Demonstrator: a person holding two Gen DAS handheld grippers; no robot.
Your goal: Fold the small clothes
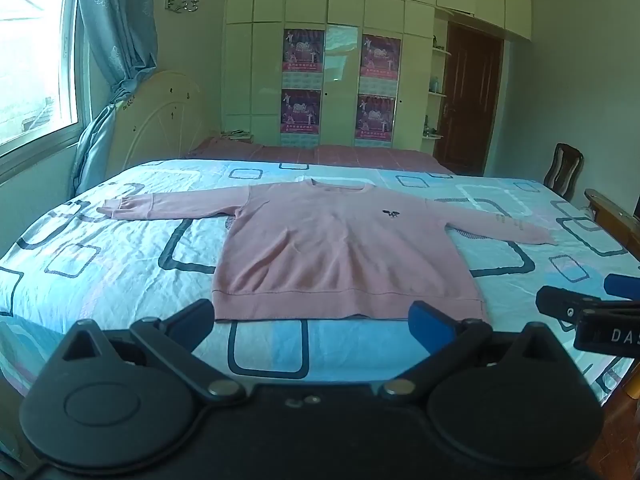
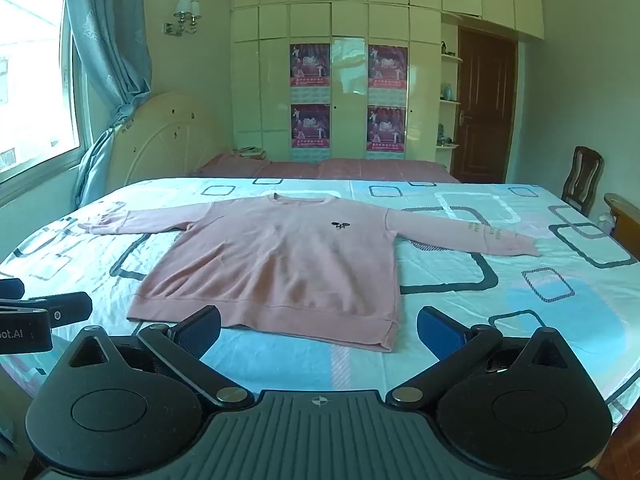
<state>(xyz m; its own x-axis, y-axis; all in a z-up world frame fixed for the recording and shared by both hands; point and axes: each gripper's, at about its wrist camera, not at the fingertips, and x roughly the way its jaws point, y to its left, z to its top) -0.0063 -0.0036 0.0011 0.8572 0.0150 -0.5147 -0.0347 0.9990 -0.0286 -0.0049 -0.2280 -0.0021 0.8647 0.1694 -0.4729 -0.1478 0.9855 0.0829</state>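
Bedroom scene: bed with a blue patterned sheet carries a pink sweater laid flat at its middle, front up, both sleeves stretched out left and right. Left hand-held gripper and right hand-held gripper hover near the hem, jaws spread wide, holding nothing.

Lighting: daylight from window at left, glass blown out to white in both views. Room evenly lit, greenish cast on walls and wardrobe. Glare: pale reflection on glossy wardrobe doors. Shadows: soft, faint, under hem of pink sweater. Distortion: strong fisheye bowing, bed edges curved, dark vignette in upper corners. Focus: slightly soft throughout, poster text illegible.
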